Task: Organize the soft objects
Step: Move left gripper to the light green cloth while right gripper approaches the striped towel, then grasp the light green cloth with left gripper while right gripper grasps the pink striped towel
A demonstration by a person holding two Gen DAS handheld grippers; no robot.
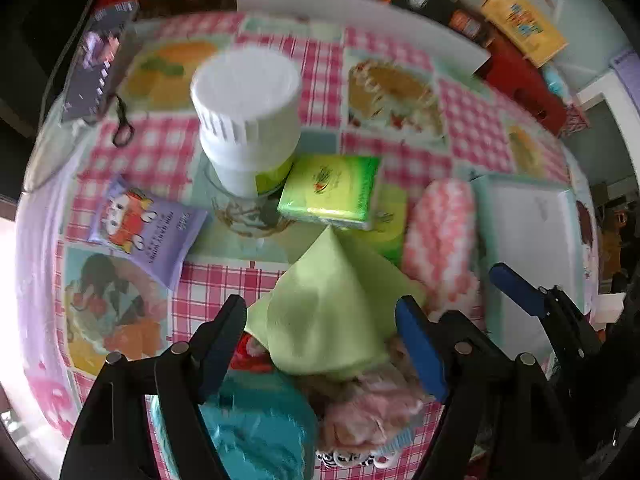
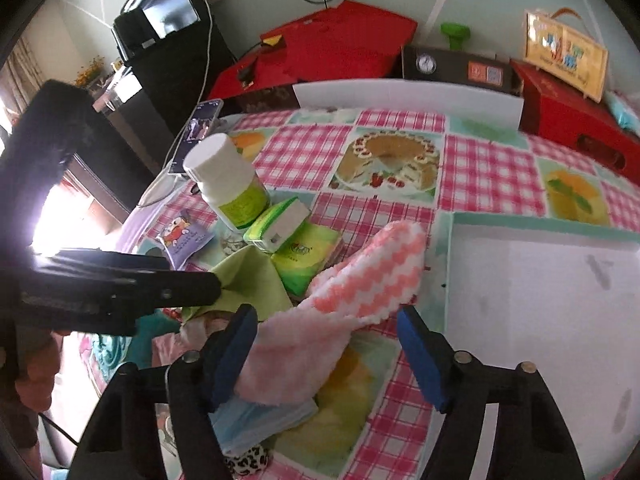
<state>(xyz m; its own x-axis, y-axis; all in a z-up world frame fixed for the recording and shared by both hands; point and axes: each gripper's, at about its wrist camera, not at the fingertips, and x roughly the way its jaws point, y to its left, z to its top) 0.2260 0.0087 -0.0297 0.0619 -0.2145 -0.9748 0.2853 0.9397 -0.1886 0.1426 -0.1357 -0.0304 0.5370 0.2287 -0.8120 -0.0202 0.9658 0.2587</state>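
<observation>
Left gripper (image 1: 320, 340) pointing steeply down over pile of soft things at near edge of checked tablecloth (image 1: 472, 120). Jaws apart, nothing pinched; light green cloth (image 1: 320, 300) between fingers but pads not pressing on it. Under green cloth: fluffy pink item (image 1: 372, 408) and teal towel (image 1: 260, 428), both touching it, some blur here.

Right gripper (image 2: 326, 340) tilted down, jaws likewise apart, straddling pink-and-white zigzag cloth (image 2: 368, 280). Left pad just beside or touching plain pink end of that cloth, right pad clear of it; no grip. Cloth draped over blue face mask (image 2: 260, 420), far end lying just beside white tray (image 2: 540, 300). Leopard-print scrap (image 2: 248, 464) at bottom edge, next to mask.

Same zigzag cloth seen in left wrist view between green cloth and tray, right gripper's blue pads showing at far right over tray.

Behind pile: white-capped bottle (image 1: 248, 120) upright, green tissue pack (image 1: 332, 188) touching its base, second green pack (image 2: 308, 256) under it. Purple cartoon sachet (image 1: 148, 228) left of bottle, apart from pile. Phone (image 2: 200, 128) at far left table edge. Red boxes (image 2: 340, 48) behind table.
</observation>
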